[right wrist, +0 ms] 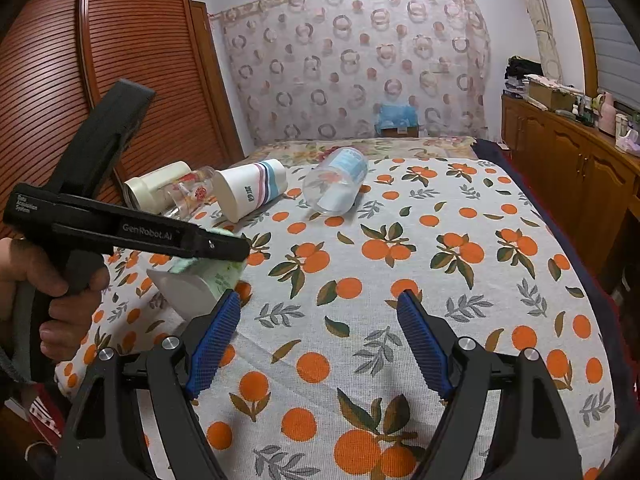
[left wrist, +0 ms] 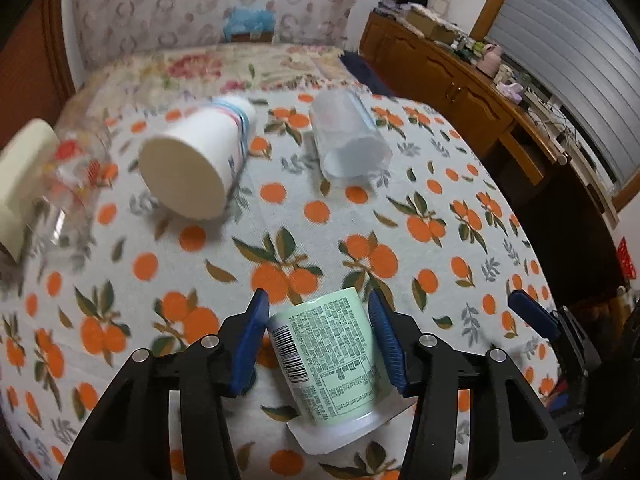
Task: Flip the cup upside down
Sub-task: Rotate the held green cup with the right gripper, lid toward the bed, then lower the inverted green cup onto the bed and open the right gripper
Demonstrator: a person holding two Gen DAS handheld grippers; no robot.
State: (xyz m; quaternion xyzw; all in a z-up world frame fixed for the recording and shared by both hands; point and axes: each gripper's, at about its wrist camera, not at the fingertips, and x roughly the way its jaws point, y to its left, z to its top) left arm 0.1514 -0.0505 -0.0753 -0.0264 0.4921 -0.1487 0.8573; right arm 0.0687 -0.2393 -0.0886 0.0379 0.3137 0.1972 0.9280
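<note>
A pale green printed cup (left wrist: 332, 360) with a white rim lies between the blue pads of my left gripper (left wrist: 320, 344), base pointing away and rim toward the camera; the pads sit against its sides. In the right wrist view the same cup (right wrist: 208, 280) shows at left, tilted under the left gripper's black body (right wrist: 132, 232). My right gripper (right wrist: 320, 344) is open and empty above the orange-print cloth (right wrist: 360, 280), just right of the cup. It also shows at the right edge of the left wrist view (left wrist: 536, 316).
Further back on the cloth lie a white paper cup with stripes (left wrist: 196, 164), a clear plastic cup (left wrist: 348, 136), a clear glass with red print (left wrist: 68, 184) and a cream cup (left wrist: 24, 176). A wooden sideboard (left wrist: 460, 80) runs along the right, a wardrobe (right wrist: 140, 80) on the left.
</note>
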